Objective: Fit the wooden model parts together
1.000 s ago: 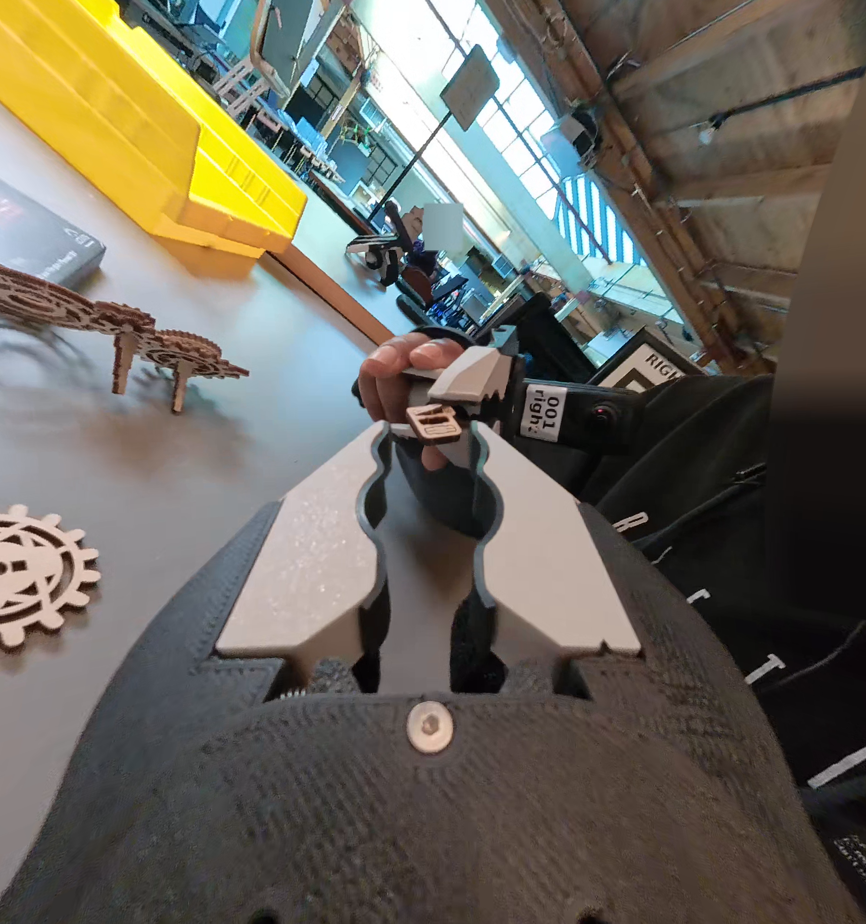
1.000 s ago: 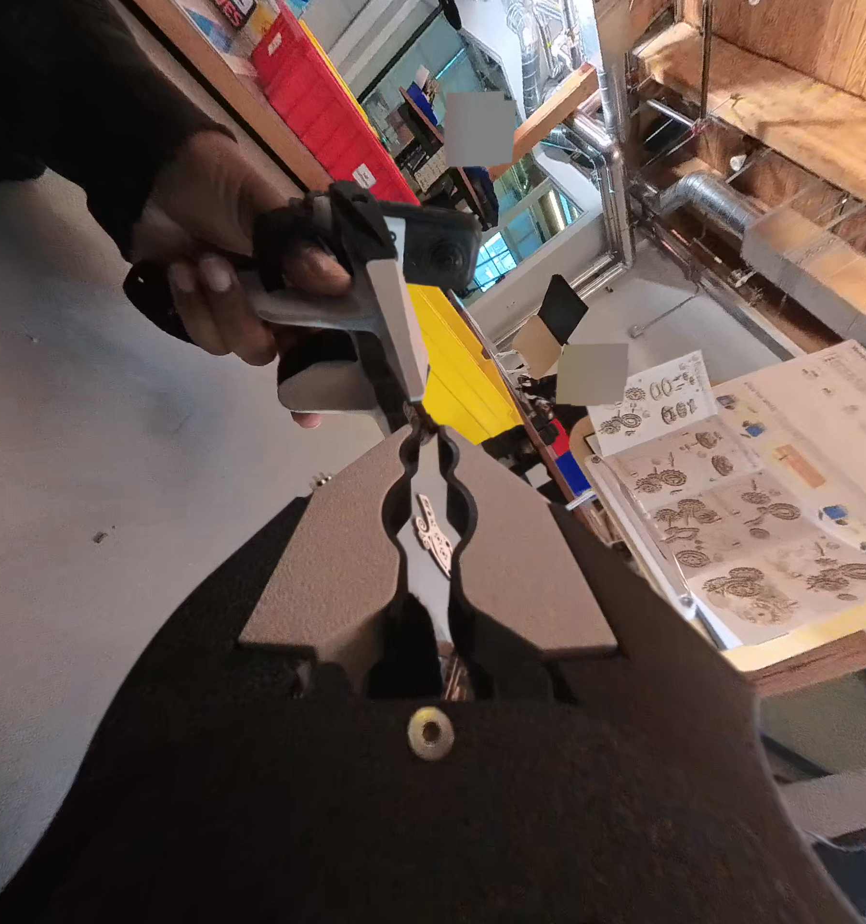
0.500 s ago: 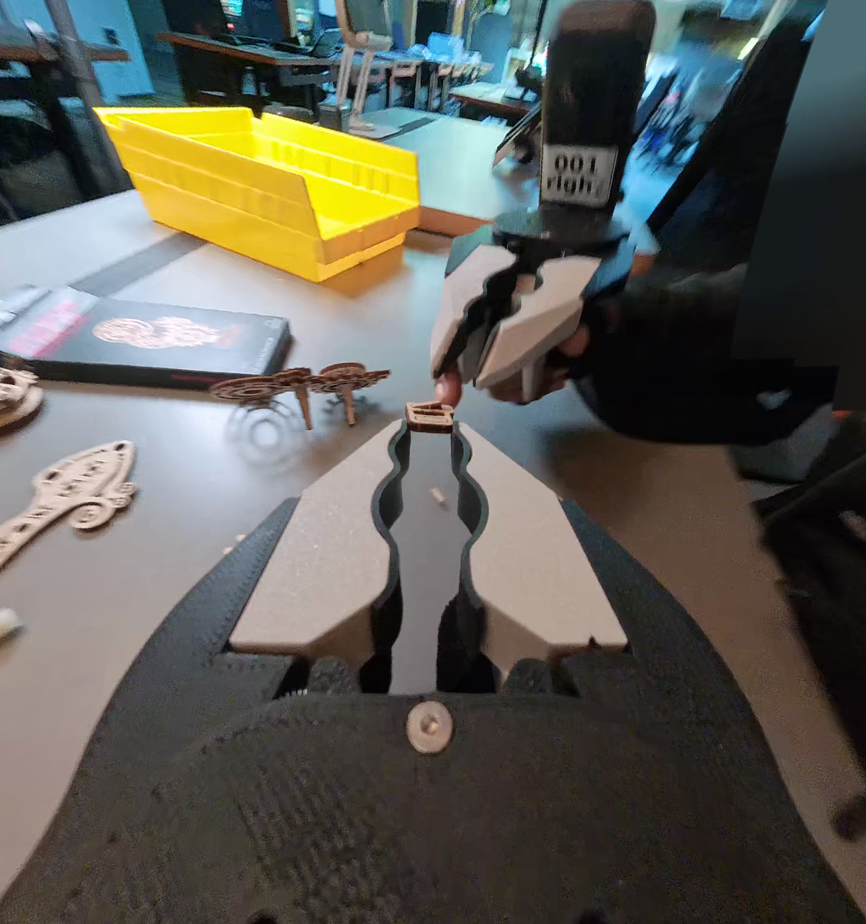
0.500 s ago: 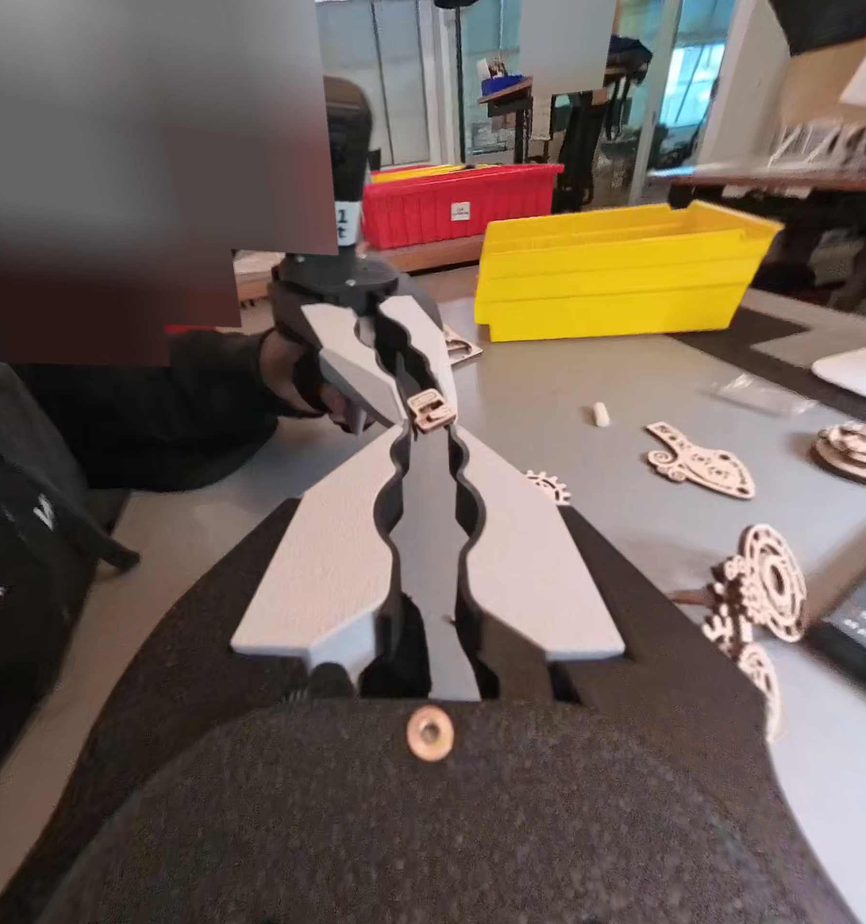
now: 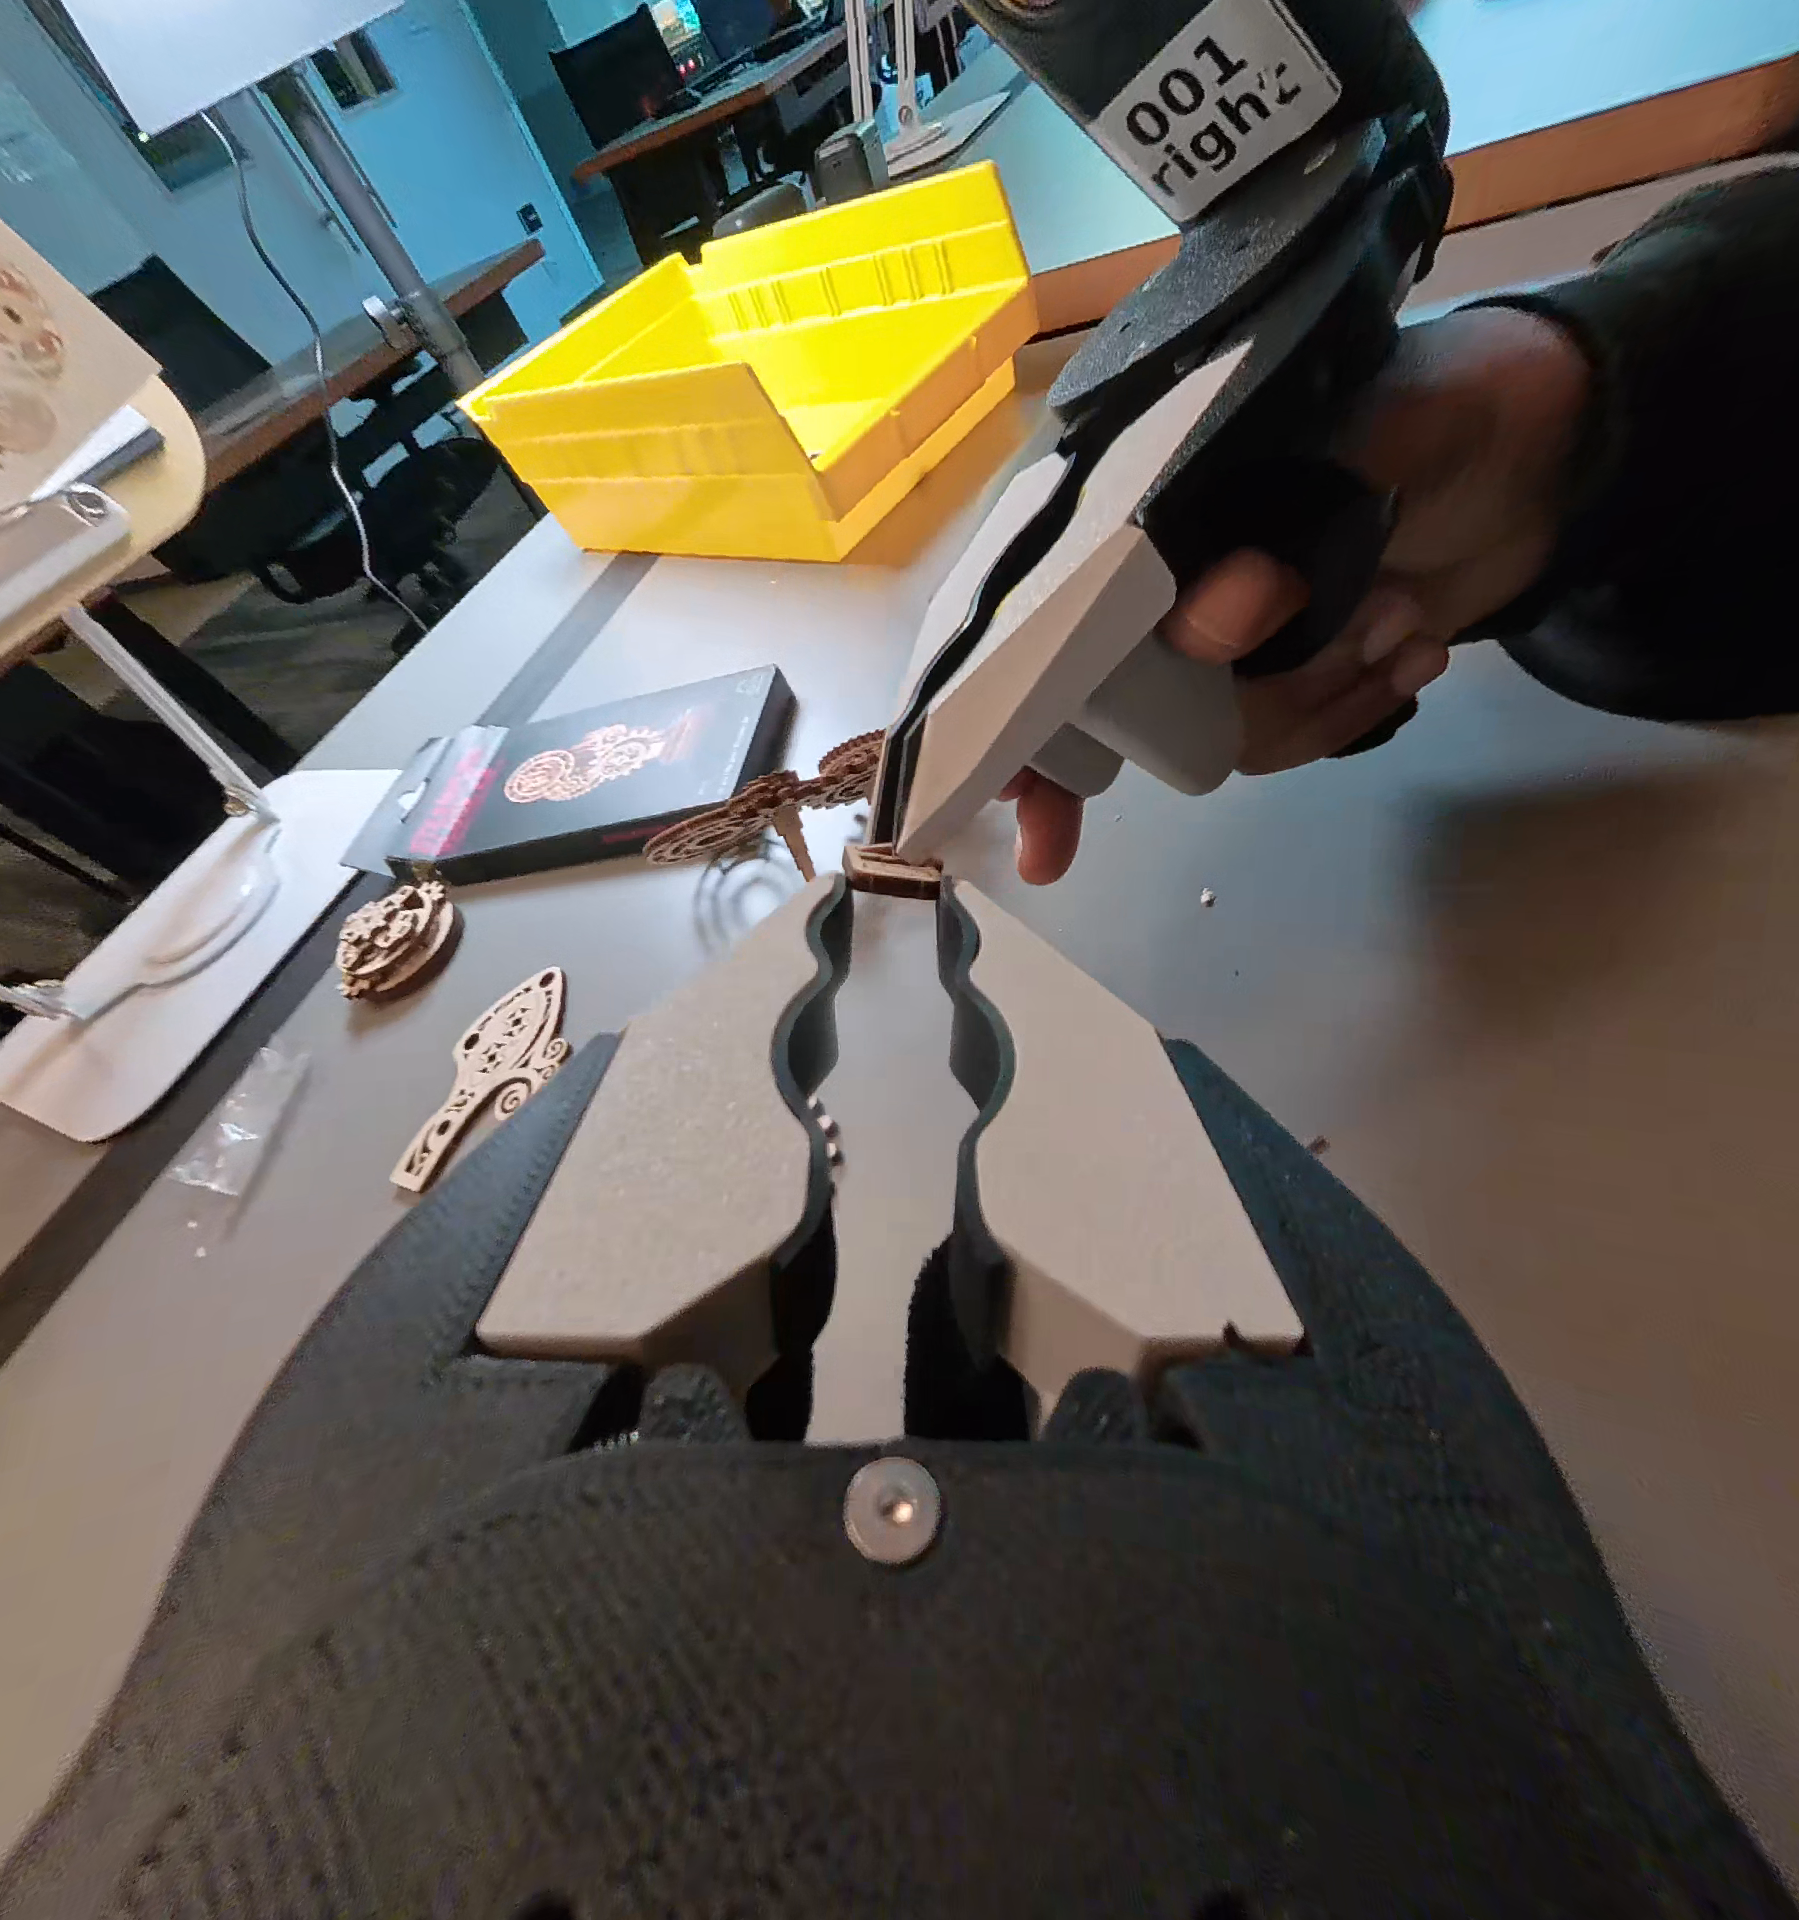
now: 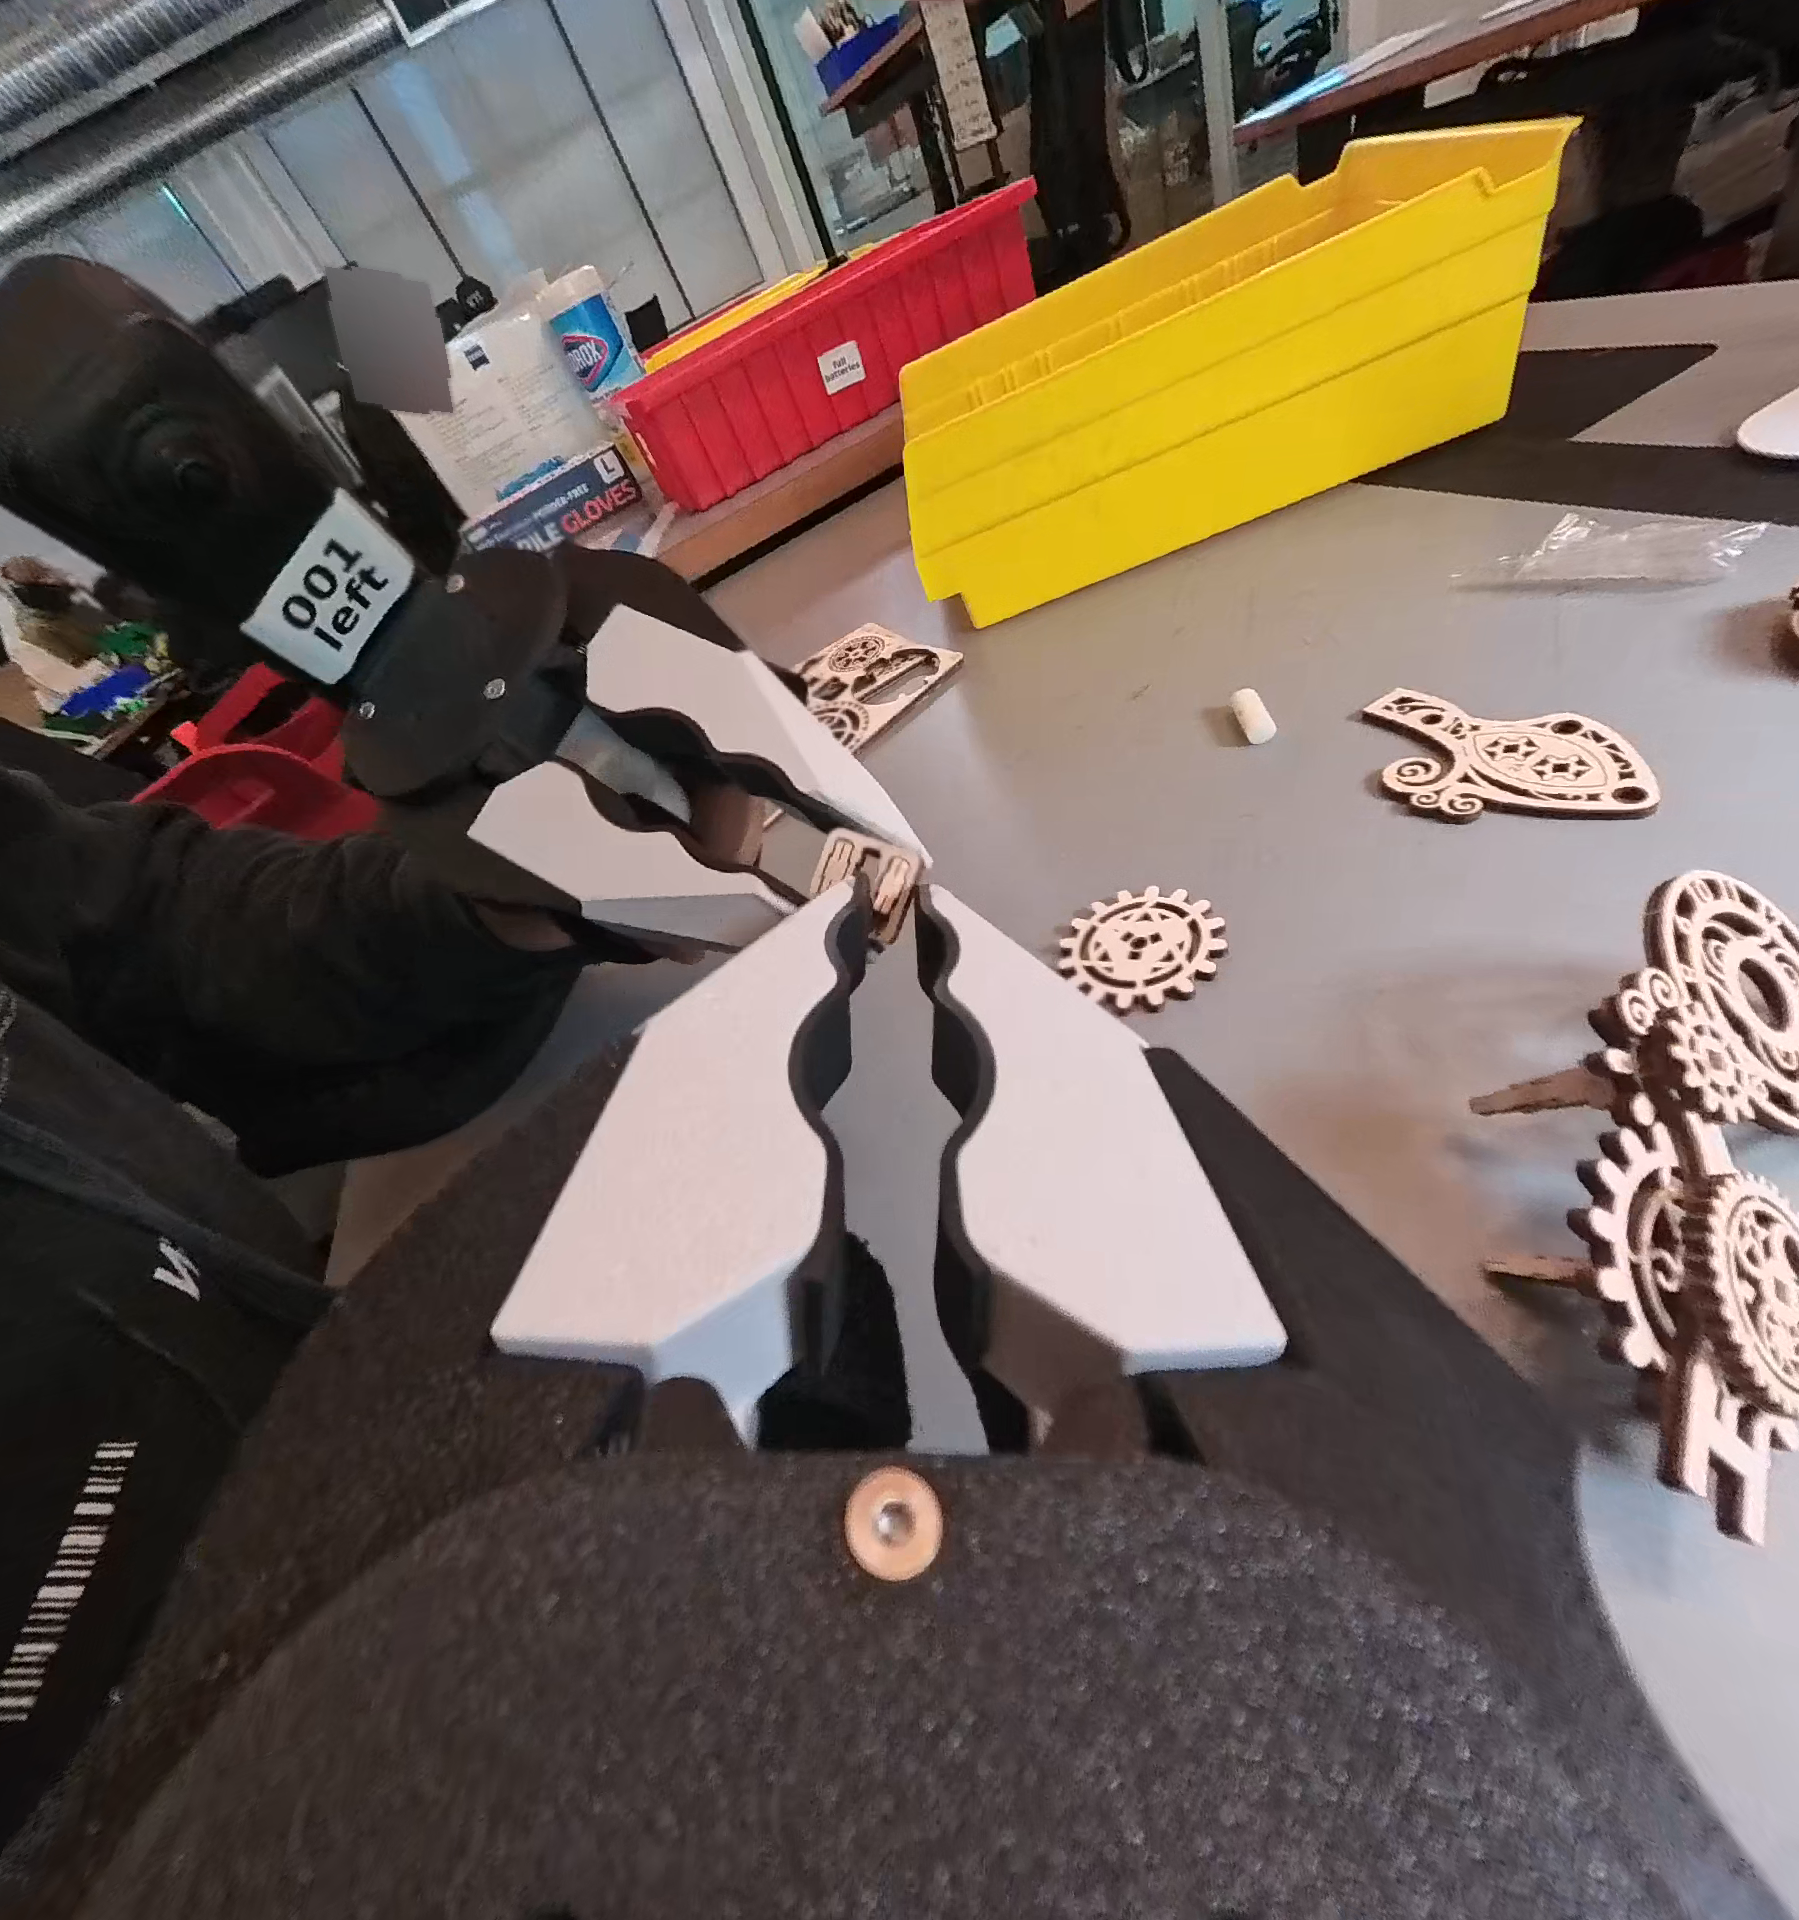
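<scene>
Grey counter (image 5: 1497, 987) stretched through a workshop, with a yellow plastic bin (image 5: 770, 416) at the upper middle of the left wrist view. At frame centre the left gripper (image 5: 890, 896) pinched a small slotted rectangular wooden piece (image 5: 893, 871), its long axis crosswise between the tips. The right gripper (image 5: 900, 831) came down onto that piece from above, tips nearly together; whether it gripped it I cannot tell. A wooden gear assembly (image 6: 1726, 1174) stood apart at that view's right.

Pale tan small wooden clip (image 5: 893, 871) with slot cut-outs; light grey fingers (image 5: 682, 1127) on a black textured left hand-held gripper (image 5: 890, 899). Grey desk (image 6: 1342, 862). Bright yellow bin (image 6: 1217, 416), red bin (image 6: 833, 364). Beige gear (image 6: 1142, 948) with lacy fretwork; gear assembly (image 6: 1705, 1164) with scrollwork; black box (image 5: 604, 774) with red print
</scene>
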`<state>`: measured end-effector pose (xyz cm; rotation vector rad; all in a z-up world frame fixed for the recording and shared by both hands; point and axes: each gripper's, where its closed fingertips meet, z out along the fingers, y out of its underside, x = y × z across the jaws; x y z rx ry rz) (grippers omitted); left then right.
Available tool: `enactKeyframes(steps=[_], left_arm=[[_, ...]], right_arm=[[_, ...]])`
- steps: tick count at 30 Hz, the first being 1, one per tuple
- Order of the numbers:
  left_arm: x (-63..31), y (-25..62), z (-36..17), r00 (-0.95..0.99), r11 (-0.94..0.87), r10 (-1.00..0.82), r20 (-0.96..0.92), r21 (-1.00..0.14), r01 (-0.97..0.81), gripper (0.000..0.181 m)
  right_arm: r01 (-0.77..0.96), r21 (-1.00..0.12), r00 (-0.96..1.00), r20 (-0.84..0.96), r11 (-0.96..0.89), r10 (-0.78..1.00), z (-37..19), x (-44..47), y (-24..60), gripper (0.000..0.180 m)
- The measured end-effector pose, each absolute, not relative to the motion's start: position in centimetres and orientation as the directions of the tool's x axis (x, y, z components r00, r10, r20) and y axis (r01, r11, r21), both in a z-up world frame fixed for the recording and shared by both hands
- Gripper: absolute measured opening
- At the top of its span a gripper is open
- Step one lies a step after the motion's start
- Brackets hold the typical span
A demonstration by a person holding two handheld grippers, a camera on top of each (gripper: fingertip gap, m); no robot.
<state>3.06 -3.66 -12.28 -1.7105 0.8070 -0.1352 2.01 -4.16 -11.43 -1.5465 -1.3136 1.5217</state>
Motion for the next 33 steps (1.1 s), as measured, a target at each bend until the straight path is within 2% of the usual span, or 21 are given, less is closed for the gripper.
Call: enactKeyframes(steps=[6, 11, 15, 17, 20, 22, 27, 33], left_arm=[[2.9, -3.4, -12.6, 0.740, -0.073, -0.523, -0.424, -0.842, -0.534, 0.014], [3.0, -3.4, -13.0, 0.732, -0.084, -0.523, -0.436, -0.829, -0.554, 0.014], [3.6, -3.8, -13.0, 0.757, -0.130, -0.607, -0.241, -0.910, -0.394, 0.017], [4.0, -4.1, -12.6, 0.746, -0.160, -0.659, -0.101, -0.949, -0.270, 0.028], [4.8, -5.0, -11.2, 0.648, -0.224, -0.749, 0.138, -0.973, -0.051, 0.035], [5.1, -5.9, -10.1, 0.542, -0.250, -0.806, 0.237, -0.967, 0.051, 0.032], [5.6, -7.6, -9.3, 0.414, -0.227, -0.880, 0.232, -0.972, 0.062, 0.021], [5.9, -7.7, -9.4, 0.416, -0.234, -0.879, 0.231, -0.971, 0.045, 0.018]], right_arm=[[0.265, -0.901, -0.106, -0.382, -0.344, 0.918, -11.8, 1.9, -3.9, 0.004], [0.289, -0.908, -0.106, -0.345, -0.303, 0.933, -12.3, 2.3, -3.7, 0.004], [0.294, -0.905, -0.135, -0.359, -0.309, 0.923, -12.6, 2.4, -3.6, 0.004], [0.282, -0.904, -0.176, -0.378, -0.321, 0.909, -12.3, 2.5, -4.0, 0.003], [0.239, -0.930, -0.266, -0.338, -0.278, 0.903, -11.3, 2.8, -5.1, 0.003], [0.220, -0.949, -0.308, -0.286, -0.225, 0.907, -10.9, 3.2, -5.6, 0.003], [0.195, -0.956, -0.442, -0.286, -0.221, 0.850, -10.0, 4.2, -7.3, 0.003], [0.169, -0.970, -0.459, -0.233, -0.173, 0.857, -9.9, 4.6, -7.6, 0.003]])
